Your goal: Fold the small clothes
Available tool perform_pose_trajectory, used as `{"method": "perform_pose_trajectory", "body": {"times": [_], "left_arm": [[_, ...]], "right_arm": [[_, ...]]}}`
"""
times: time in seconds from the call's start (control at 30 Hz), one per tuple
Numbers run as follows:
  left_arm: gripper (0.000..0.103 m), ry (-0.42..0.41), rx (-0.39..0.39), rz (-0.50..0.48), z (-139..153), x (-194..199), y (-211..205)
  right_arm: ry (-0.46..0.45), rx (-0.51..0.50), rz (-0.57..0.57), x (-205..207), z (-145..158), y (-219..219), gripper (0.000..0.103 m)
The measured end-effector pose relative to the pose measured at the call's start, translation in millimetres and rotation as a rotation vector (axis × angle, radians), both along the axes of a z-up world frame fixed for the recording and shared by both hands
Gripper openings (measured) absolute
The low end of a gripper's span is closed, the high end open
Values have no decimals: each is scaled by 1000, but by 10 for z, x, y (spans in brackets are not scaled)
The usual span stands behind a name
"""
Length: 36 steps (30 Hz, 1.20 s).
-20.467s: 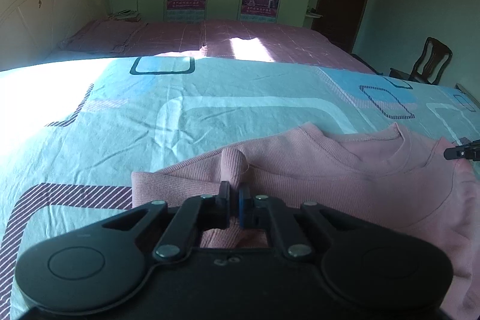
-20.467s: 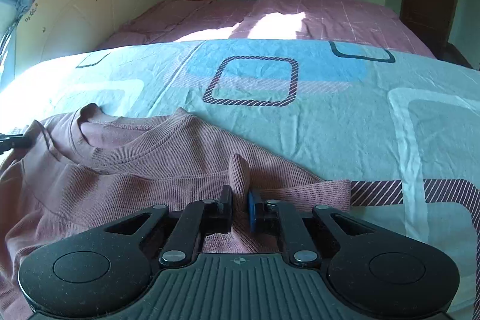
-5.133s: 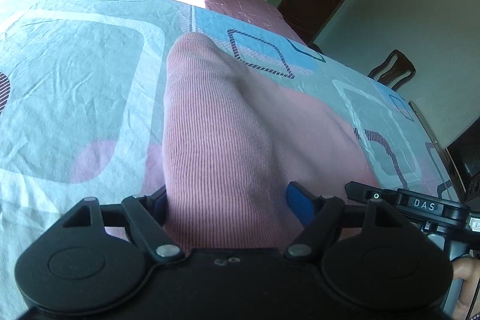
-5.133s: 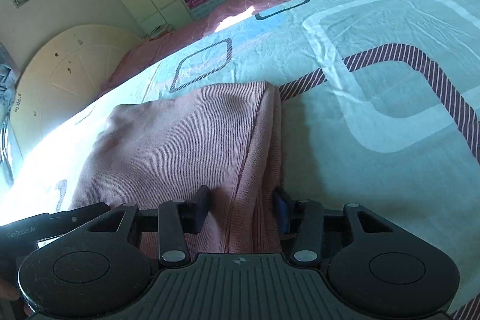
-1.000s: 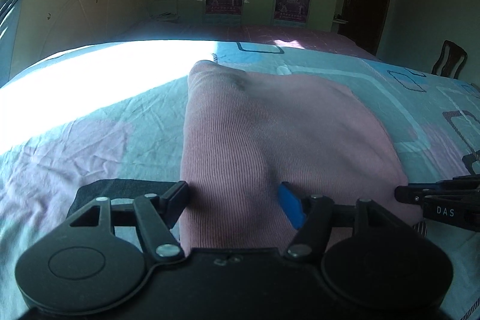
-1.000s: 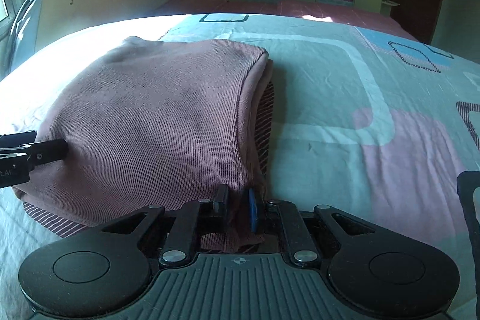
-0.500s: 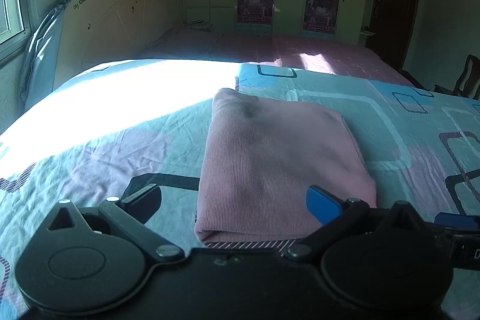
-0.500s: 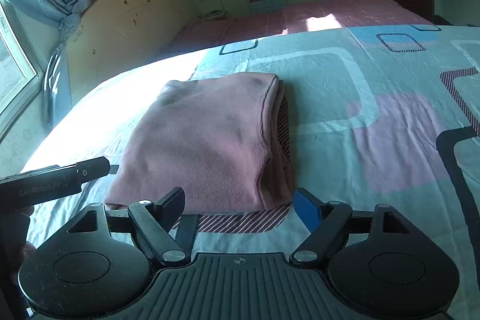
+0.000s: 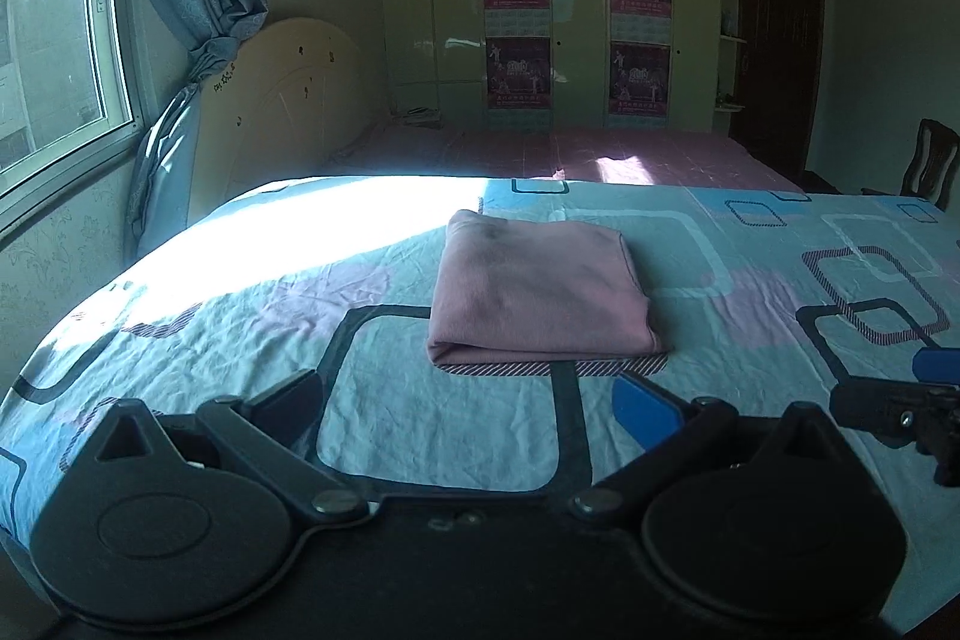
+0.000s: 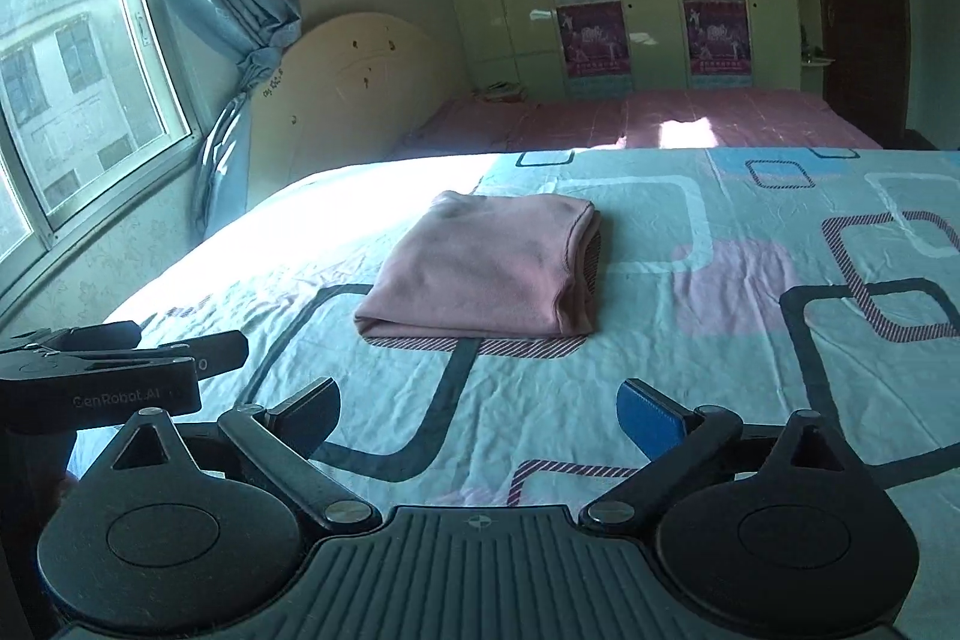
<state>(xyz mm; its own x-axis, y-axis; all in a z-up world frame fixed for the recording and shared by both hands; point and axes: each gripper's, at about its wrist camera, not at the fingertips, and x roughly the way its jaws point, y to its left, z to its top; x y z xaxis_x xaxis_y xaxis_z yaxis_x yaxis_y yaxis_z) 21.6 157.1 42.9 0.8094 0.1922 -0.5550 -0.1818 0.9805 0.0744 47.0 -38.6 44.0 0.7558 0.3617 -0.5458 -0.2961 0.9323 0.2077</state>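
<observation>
Both your grippers, left gripper (image 9: 474,400) and right gripper (image 10: 480,403), now released, jaws wide, pulled back from pink sweater (image 9: 534,295). Sweater lies folded on bedsheet (image 9: 240,340), well apart. Fold looks complete.

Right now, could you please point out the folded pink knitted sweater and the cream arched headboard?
folded pink knitted sweater (image 9: 534,289): left wrist view, middle of its top face.
cream arched headboard (image 10: 354,100): right wrist view, centre of its panel.

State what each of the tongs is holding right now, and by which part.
Nothing is held. The left tongs and the right tongs are both open and clear of the folded pink sweater, which lies alone on the bed sheet.
</observation>
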Motion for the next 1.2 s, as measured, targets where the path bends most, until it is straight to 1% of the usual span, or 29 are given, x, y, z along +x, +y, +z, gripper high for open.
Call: {"method": "perform_pose_trajectory", "body": {"times": [0.13, 0.2, 0.27, 0.37, 0.5, 0.6, 1.2], "left_arm": [[103, -17, -39, 34, 107, -255, -10], [103, -27, -23, 51, 149, -337, -31], [103, -36, -10, 53, 184, -398, -59], [103, -41, -5, 50, 218, -447, -73], [103, -37, -7, 50, 220, -477, -95], [103, -39, 6, 47, 220, -494, -123], [103, -40, 4, 52, 236, -463, -135]], "right_arm": [[-107, -87, -76, -346, 158, 68, 102], [-165, -126, -109, -478, 189, 99, 102], [-189, -132, -129, -550, 203, 118, 102], [-195, -106, -133, -638, 212, 65, 102], [-195, -92, -136, -660, 207, 48, 102], [-193, -83, -139, -678, 218, 22, 102], [-197, -75, -134, -622, 211, -20, 102]]}}
